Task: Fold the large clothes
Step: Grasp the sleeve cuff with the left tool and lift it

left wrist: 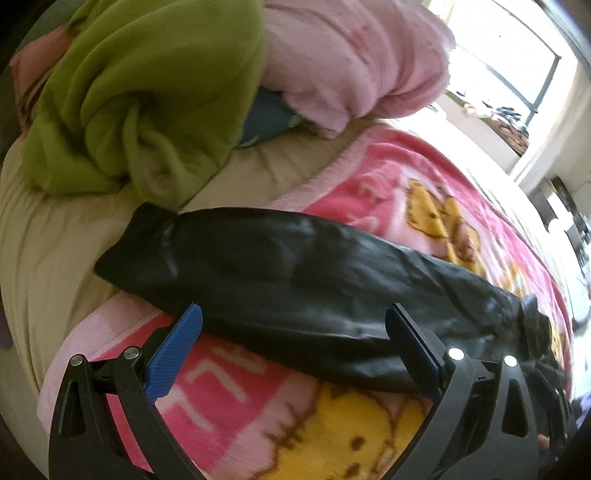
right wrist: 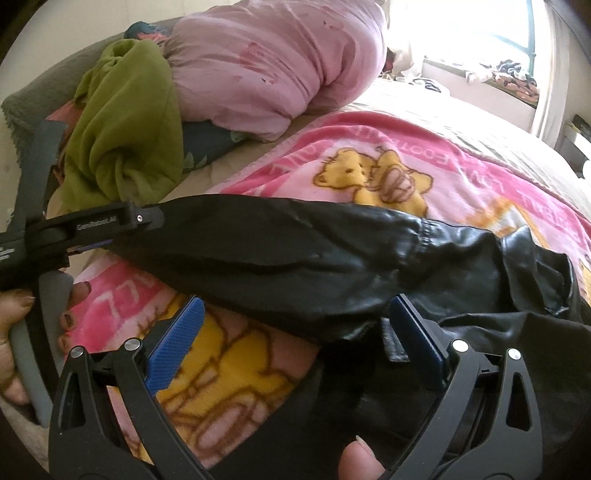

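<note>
A black leather-look jacket point(left wrist: 295, 280) lies on a pink cartoon-bear blanket point(left wrist: 236, 391) on a bed, one sleeve stretched out to the left. My left gripper point(left wrist: 295, 325) is open, its blue pads on either side of the sleeve's near edge. In the right wrist view the same sleeve point(right wrist: 295, 254) runs across the frame to the jacket body point(right wrist: 517, 280). My right gripper point(right wrist: 295, 317) is open over the sleeve's underarm area. The left gripper point(right wrist: 92, 236) appears at the left of that view near the sleeve cuff, held by a hand; its jaws are mostly hidden there.
A crumpled green garment point(left wrist: 129, 103) and a pink bundle point(left wrist: 351, 62) lie at the head of the bed, also in the right wrist view, green point(right wrist: 129, 122) and pink point(right wrist: 277, 62). A beige sheet point(left wrist: 55, 240) lies left. A bright window point(right wrist: 491, 33) is far right.
</note>
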`<action>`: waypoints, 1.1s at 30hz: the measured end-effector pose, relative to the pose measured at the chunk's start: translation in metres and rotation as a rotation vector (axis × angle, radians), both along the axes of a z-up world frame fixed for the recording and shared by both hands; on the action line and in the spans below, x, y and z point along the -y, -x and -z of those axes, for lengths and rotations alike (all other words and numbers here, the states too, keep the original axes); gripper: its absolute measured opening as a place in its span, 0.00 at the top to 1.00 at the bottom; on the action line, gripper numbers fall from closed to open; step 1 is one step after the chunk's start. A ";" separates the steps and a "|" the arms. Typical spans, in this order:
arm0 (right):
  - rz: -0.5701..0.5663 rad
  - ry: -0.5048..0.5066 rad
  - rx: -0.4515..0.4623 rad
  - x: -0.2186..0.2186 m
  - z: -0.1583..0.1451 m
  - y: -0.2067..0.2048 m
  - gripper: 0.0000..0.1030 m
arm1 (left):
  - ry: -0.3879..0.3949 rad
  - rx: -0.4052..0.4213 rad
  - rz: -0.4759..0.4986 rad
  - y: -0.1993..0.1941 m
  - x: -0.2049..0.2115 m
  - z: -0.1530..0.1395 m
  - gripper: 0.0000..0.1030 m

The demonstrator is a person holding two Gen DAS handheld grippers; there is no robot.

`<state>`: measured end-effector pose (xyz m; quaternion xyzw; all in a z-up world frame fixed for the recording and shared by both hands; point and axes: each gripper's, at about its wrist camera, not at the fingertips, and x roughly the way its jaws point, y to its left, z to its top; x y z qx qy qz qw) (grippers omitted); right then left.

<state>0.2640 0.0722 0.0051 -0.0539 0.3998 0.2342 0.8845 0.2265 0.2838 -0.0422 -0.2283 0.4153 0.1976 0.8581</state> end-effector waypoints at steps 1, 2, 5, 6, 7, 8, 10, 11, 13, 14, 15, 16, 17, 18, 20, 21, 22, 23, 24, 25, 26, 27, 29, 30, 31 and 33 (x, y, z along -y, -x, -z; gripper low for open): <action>-0.001 -0.002 -0.001 -0.002 0.000 0.000 0.09 | 0.011 -0.007 -0.016 0.000 -0.004 0.003 0.04; -0.001 -0.005 -0.002 -0.003 0.000 -0.001 0.09 | 0.034 -0.018 -0.037 0.000 -0.011 0.009 0.04; 0.000 -0.013 -0.004 -0.003 0.000 0.000 0.09 | 0.089 -0.041 -0.070 0.000 -0.025 0.019 0.04; 0.000 -0.017 -0.004 -0.002 0.000 0.001 0.09 | 0.098 -0.042 -0.079 0.000 -0.029 0.020 0.04; 0.003 -0.020 -0.004 0.001 0.000 0.003 0.09 | 0.108 -0.043 -0.087 0.002 -0.032 0.022 0.04; 0.006 -0.021 -0.006 0.002 0.000 0.003 0.09 | 0.125 -0.045 -0.098 0.002 -0.037 0.025 0.04; 0.015 -0.025 -0.011 0.007 0.001 0.005 0.09 | 0.153 -0.059 -0.118 0.003 -0.046 0.032 0.04; 0.020 -0.029 -0.014 0.010 0.001 0.006 0.09 | 0.167 -0.064 -0.128 0.003 -0.049 0.035 0.04; 0.028 -0.033 -0.018 0.016 0.000 0.008 0.09 | 0.194 -0.072 -0.154 0.004 -0.058 0.044 0.04; 0.030 -0.034 -0.017 0.018 0.000 0.010 0.09 | 0.205 -0.074 -0.162 0.002 -0.060 0.048 0.04; 0.031 -0.031 -0.015 0.020 -0.001 0.012 0.09 | 0.222 -0.070 -0.169 0.002 -0.063 0.051 0.04; 0.035 -0.024 -0.010 0.024 -0.001 0.015 0.09 | 0.256 -0.049 -0.177 0.000 -0.068 0.055 0.04; 0.038 -0.021 -0.007 0.028 -0.002 0.017 0.09 | 0.276 -0.031 -0.188 0.000 -0.071 0.057 0.05; 0.042 -0.021 -0.007 0.031 -0.003 0.019 0.09 | 0.290 -0.010 -0.208 0.000 -0.075 0.060 0.05; 0.050 -0.018 -0.007 0.037 -0.004 0.020 0.09 | 0.295 0.032 -0.253 -0.003 -0.080 0.062 0.22; 0.053 -0.014 -0.007 0.040 -0.005 0.021 0.09 | 0.278 0.028 -0.267 -0.005 -0.081 0.062 0.31; 0.058 -0.009 -0.008 0.044 -0.006 0.022 0.09 | 0.253 0.025 -0.278 -0.006 -0.080 0.062 0.53; 0.064 -0.003 -0.007 0.048 -0.006 0.023 0.09 | 0.261 0.046 -0.279 -0.005 -0.081 0.062 0.70; 0.070 0.004 -0.004 0.052 -0.007 0.024 0.09 | 0.289 0.073 -0.274 -0.005 -0.082 0.062 0.74; 0.078 0.011 0.002 0.057 -0.008 0.026 0.09 | 0.309 0.088 -0.273 -0.003 -0.082 0.062 0.80; 0.084 0.013 0.006 0.062 -0.009 0.027 0.09 | 0.293 0.102 -0.271 -0.002 -0.080 0.058 0.87; 0.094 0.013 0.010 0.067 -0.010 0.029 0.09 | 0.275 0.117 -0.267 -0.001 -0.078 0.052 0.88; 0.107 0.009 0.012 0.076 -0.011 0.031 0.09 | 0.241 0.170 -0.247 0.003 -0.071 0.035 0.91; 0.113 0.006 0.012 0.080 -0.011 0.032 0.09 | 0.222 0.196 -0.233 0.005 -0.068 0.026 0.91; 0.120 0.003 0.010 0.085 -0.011 0.034 0.09 | 0.204 0.222 -0.216 0.007 -0.064 0.017 0.92; 0.127 0.001 0.006 0.092 -0.011 0.037 0.09 | 0.173 0.281 -0.171 0.011 -0.055 -0.006 0.93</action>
